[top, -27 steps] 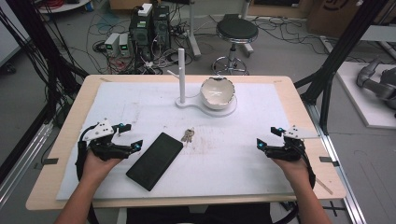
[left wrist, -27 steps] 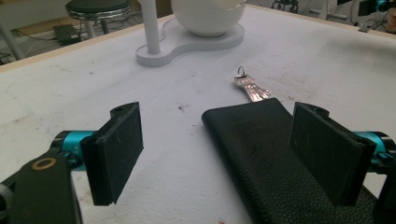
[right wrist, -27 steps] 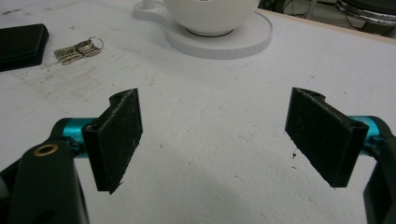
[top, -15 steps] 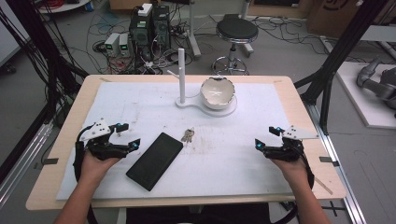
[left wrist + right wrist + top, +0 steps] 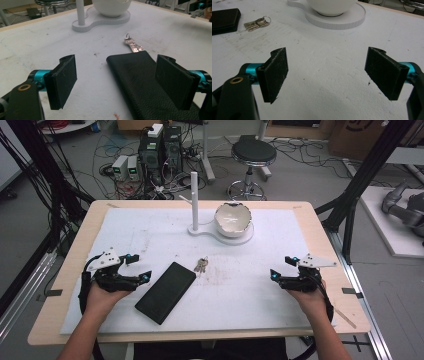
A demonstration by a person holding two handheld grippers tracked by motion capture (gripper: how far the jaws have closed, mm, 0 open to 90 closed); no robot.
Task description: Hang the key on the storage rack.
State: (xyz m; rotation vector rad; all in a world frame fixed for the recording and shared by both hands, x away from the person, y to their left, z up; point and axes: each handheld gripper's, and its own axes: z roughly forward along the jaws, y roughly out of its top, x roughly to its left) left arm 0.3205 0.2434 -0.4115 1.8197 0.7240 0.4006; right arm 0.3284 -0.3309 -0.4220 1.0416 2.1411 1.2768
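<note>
Holding both tongs, left (image 5: 139,270) and right (image 5: 280,268), spread over my scuffed white counter (image 5: 260,285); unlabelled black wallet (image 5: 166,292) at seven o'clock.

The black wallet (image 5: 147,82) looks like matt, grained leather, and the keys (image 5: 257,23) beside it are shiny metal. A scuffed matt white sheet (image 5: 260,285) covers the pale wooden worktop (image 5: 320,227); the white bowl (image 5: 232,218) is glossy.

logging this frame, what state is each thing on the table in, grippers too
left gripper: open, holding nothing
right gripper: open, holding nothing
black leather wallet: closed, lying flat
bunch of silver keys: lying flat, untouched
white cracked-rim bowl: upright on the white stand
</note>
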